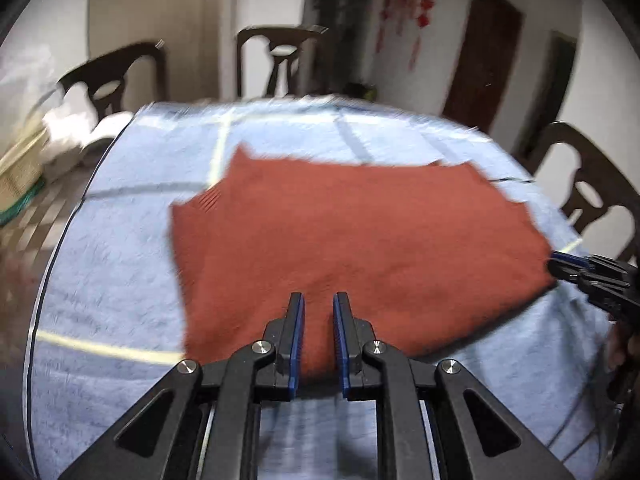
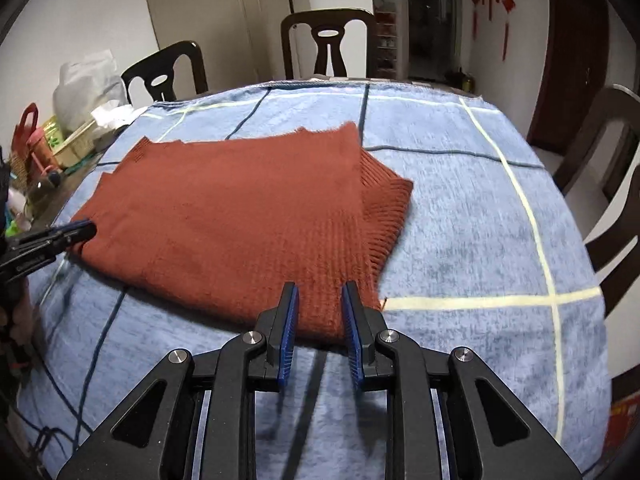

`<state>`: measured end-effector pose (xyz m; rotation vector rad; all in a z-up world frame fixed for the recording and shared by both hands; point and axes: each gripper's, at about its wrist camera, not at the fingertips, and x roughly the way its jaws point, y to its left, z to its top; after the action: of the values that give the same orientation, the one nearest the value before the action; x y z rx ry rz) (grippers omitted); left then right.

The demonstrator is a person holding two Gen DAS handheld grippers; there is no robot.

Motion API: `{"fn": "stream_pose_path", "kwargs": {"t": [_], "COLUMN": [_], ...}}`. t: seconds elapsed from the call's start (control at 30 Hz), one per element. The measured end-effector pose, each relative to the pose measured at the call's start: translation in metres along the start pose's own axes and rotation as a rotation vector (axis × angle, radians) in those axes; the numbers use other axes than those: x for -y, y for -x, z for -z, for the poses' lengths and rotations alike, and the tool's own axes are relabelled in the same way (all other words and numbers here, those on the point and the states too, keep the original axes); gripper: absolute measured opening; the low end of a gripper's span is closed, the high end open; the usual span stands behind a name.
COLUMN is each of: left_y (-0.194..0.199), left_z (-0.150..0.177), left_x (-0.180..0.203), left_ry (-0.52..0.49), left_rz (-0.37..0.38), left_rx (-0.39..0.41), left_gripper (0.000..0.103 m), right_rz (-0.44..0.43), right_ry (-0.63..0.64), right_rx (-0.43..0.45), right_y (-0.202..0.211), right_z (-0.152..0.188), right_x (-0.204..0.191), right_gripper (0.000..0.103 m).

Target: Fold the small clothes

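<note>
So the sweater (image 2: 240, 216) is lying flat on the blue checked cloth (image 2: 480, 208) over the table, already folded into a rough rectangle, with a ribbed bit sticking out on its right side. Going left to right: the left gripper (image 1: 319, 300) sits at the near-left edge, fingers parted with a narrow gap and nothing clamped between them as far as I can tell, though that view is pretty smeared. The right gripper (image 2: 320, 292) is at the near-right corner, fingers a bit wider apart, knit showing between them but not pinched. My guess is the next move is grabbing the near edge on both sides and folding it away. To do it well, I'd slide the lower fingers under all the layers, not only the top one, close both at matching spots, lift level and lay it down evenly. The knit looks thick and floppy, so a shallow bite could slip. I'd also watch that ribbed flap so it doesn't poke out.
</note>
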<state>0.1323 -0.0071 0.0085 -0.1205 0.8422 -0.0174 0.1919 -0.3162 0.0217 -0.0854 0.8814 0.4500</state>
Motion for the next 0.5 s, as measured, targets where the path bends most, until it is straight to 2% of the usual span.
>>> {"fn": "stream_pose_path", "kwargs": {"t": [0.17,0.3,0.4,0.5], "left_y": [0.012,0.021,0.012,0.008], "left_z": [0.003,0.002,0.007,0.013], "left_x": [-0.008,-0.024,-0.036,-0.030], "left_ry": [0.026,0.051,0.093,0.077], "left_rz": [0.030,-0.006,-0.002,-0.009], "left_rx": [0.023,0.059,0.028,0.027], "left_gripper": [0.017,0.017,0.017,0.017], "right_rz": [0.012,0.021,0.016,0.010], "right_ry": [0.022,0.000,-0.018,-0.028], "right_rx": [0.038,0.021,0.010,0.006], "right_y": [0.015,0.006,-0.003,-0.001], "right_z": [-0.007,-0.008,-0.004,-0.005], "right_x": [-0.006,0.000,0.006,0.008], "right_gripper": [0.023,0.023,0.023,0.023]}}
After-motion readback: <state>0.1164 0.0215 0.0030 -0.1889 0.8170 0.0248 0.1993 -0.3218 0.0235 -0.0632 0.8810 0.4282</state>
